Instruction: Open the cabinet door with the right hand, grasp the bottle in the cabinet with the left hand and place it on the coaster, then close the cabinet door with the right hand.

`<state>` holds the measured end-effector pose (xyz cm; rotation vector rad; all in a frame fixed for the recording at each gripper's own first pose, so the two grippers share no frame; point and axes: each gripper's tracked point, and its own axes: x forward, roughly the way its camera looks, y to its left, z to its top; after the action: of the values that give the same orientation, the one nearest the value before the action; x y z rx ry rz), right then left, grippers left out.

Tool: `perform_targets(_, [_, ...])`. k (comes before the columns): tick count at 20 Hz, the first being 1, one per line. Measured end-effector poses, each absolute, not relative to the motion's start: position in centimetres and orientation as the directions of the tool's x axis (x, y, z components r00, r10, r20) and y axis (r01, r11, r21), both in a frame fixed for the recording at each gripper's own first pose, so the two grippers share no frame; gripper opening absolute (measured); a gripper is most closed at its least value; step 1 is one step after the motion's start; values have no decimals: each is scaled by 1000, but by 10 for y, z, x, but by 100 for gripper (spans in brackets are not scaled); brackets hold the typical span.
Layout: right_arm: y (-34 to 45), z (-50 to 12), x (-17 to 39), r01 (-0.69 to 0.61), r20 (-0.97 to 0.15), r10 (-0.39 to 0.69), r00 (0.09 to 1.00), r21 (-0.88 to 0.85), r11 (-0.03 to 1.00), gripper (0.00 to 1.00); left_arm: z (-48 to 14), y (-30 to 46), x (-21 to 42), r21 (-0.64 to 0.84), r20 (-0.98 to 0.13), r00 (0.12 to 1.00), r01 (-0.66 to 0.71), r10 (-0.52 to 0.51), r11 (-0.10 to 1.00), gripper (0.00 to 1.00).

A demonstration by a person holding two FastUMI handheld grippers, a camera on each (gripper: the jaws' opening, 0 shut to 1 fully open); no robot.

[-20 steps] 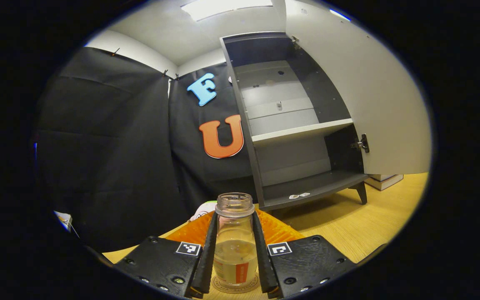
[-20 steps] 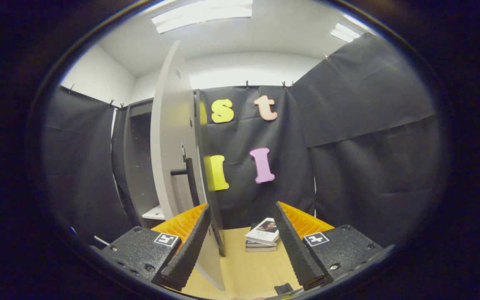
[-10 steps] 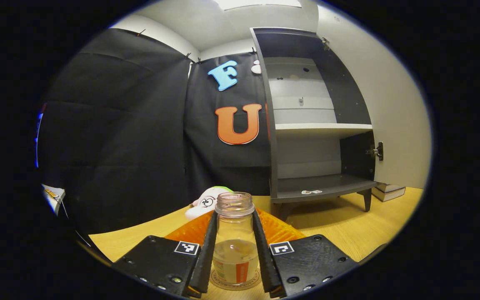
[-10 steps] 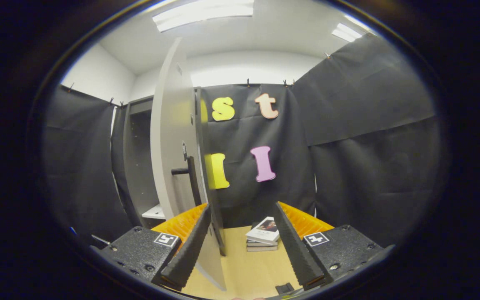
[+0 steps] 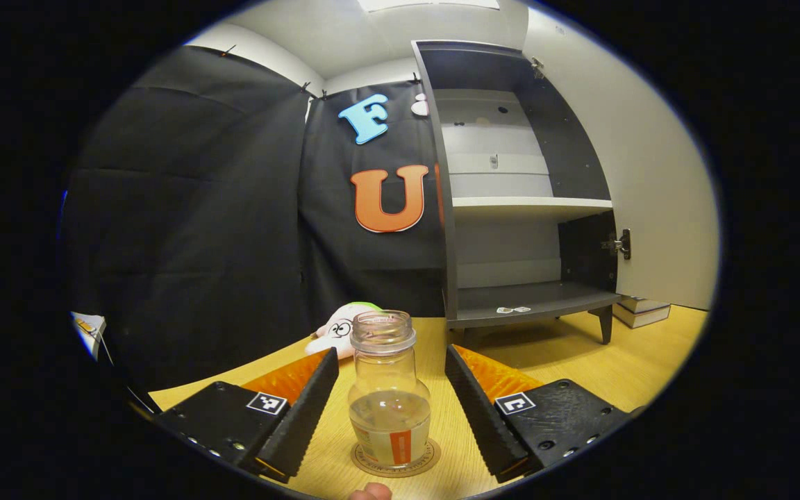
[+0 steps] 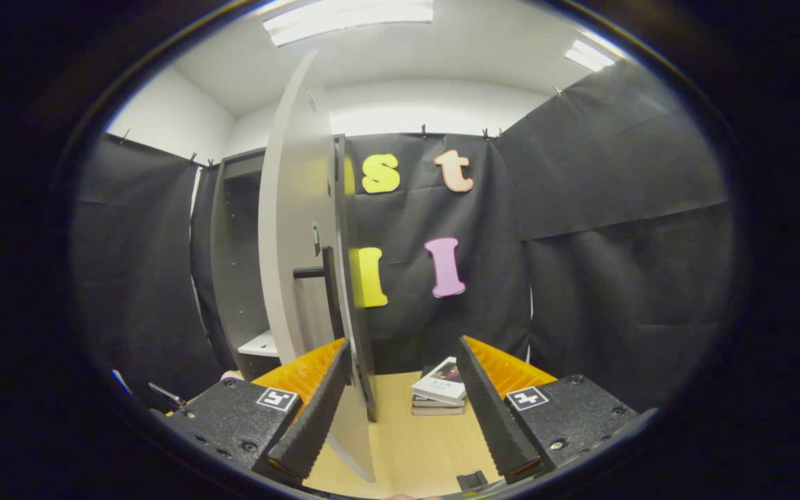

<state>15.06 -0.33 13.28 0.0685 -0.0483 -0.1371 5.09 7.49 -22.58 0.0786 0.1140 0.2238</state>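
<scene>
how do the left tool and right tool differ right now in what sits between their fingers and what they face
The left tool has the clear glass bottle upright on the round coaster between its fingers, untouched; the right tool has the grey cabinet door's edge near its left finger. The left faces the open dark cabinet; the right faces stacked books. Both are open.

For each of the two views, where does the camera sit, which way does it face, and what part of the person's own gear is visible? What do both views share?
Left gripper view: rides the left gripper, low over the table, facing the bottle on its coaster and the cabinet; its open fingers and a fingertip show.
Right gripper view: rides the right gripper, facing the door edge-on and the books; its open fingers show.
Shared: cabinet, door, books, table.
</scene>
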Motion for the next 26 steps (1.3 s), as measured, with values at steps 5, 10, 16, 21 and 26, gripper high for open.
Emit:
perform_targets(5, [-12, 126, 150, 151, 57, -155, 986, 72, 986, 94, -174, 77, 38, 51, -62, 970, -234, 237, 971, 97])
perform_targets(10, [-23, 128, 157, 164, 126, -176, 976, 103, 981, 95, -114, 67, 29, 41, -115, 972, -202, 206, 978, 97])
perform_targets(16, [-33, 113, 178, 176, 151, -196, 969, 136, 975, 95, -43, 41, 26, 75, -8, 983, -184, 185, 980, 95])
perform_targets(21, [-35, 109, 185, 145, 163, -165, 973, 126, 981, 95, -4, -5, 27, 66, -9, 998, -61, 62, 996, 95])
perform_targets(26, [-15, 143, 194, 28, 203, -49, 978, 104, 994, 95, 12, -19, 29, 30, -7, 999, -34, 34, 999, 95])
